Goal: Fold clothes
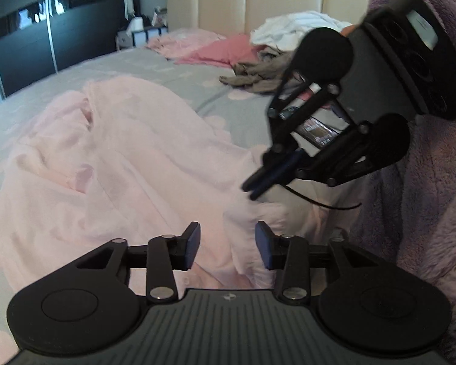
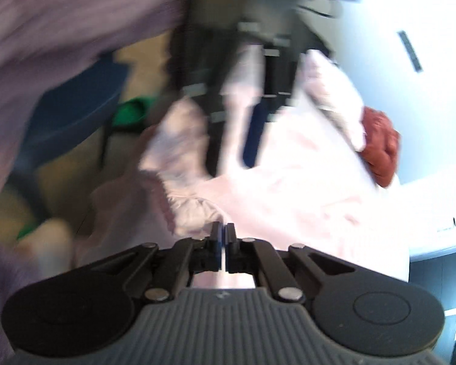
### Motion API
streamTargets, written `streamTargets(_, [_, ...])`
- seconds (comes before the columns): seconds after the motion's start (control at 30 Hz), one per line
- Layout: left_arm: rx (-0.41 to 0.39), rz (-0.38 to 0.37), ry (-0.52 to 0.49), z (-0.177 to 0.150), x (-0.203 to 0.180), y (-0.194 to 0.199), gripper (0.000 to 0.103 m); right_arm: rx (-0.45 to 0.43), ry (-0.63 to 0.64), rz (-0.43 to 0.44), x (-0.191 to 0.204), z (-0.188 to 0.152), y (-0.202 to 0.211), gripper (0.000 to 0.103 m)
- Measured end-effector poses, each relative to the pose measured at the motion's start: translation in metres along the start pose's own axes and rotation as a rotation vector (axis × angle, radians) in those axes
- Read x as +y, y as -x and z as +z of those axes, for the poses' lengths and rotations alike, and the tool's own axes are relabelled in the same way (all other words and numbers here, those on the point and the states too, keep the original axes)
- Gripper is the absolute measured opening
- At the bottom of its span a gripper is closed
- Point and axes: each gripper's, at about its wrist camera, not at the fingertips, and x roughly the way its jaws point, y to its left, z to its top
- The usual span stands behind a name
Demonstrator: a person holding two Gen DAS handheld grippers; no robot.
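Pale pink garment [image 1: 112,158]: thin, soft, rumpled in loose folds on grey patterned bedsheet [image 1: 173,70]. Left gripper [image 1: 227,245]: blue pads apart, a raised fold between them, untouched. Right gripper [image 2: 223,232]: jaws closed tight; whether cloth is pinched cannot be told. Fuzzy lilac sleeve [image 1: 434,182] at right

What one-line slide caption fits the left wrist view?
Left gripper open over the pale pink garment on the bed, right gripper shut beside it.
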Motion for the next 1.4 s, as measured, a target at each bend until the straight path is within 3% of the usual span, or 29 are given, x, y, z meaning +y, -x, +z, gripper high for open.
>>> streamTargets(0.17, [-0.025, 0.051, 0.044, 0.004, 0.006, 0.012, 0.05, -0.035, -0.109, -0.004, -0.039, 0.018, -0.014, 0.001])
streamTargets(0.43, [0.043, 0.172, 0.075, 0.014, 0.006, -0.007, 0.052, -0.064, -0.199, 0.037, -0.061, 0.037, -0.028, 0.001])
streamTargets(0.57, [0.075, 0.207, 0.062, 0.015, 0.006, -0.014, 0.02, -0.072, -0.223, 0.04, -0.055, 0.046, -0.034, 0.001])
streamTargets(0.67, [0.052, 0.178, 0.113, 0.013, 0.014, -0.005, 0.016, -0.068, -0.246, 0.03, -0.056, 0.044, -0.037, 0.003])
streamTargets(0.73, [0.033, 0.164, 0.154, 0.011, 0.02, 0.004, 0.016, -0.066, -0.286, 0.007, -0.059, 0.039, -0.033, 0.011])
streamTargets(0.8, [0.013, 0.15, 0.2, 0.011, 0.028, 0.015, 0.016, -0.06, -0.342, -0.042, -0.068, 0.03, -0.027, 0.043])
streamTargets(0.83, [0.003, 0.143, 0.223, 0.012, 0.032, 0.02, 0.015, -0.055, -0.376, -0.074, -0.074, 0.022, -0.022, 0.047])
streamTargets(0.97, [-0.049, 0.129, 0.294, 0.013, 0.047, 0.044, 0.015, 0.057, -0.457, -0.208, -0.102, -0.02, -0.011, 0.048])
streamTargets(1.17, [-0.137, 0.121, 0.338, 0.022, 0.063, 0.078, 0.015, 0.359, -0.509, -0.376, -0.13, -0.111, -0.03, 0.047])
streamTargets(1.4, [-0.184, 0.156, 0.415, 0.027, 0.082, 0.105, 0.015, 0.52, -0.367, -0.407, -0.139, -0.185, -0.08, 0.047])
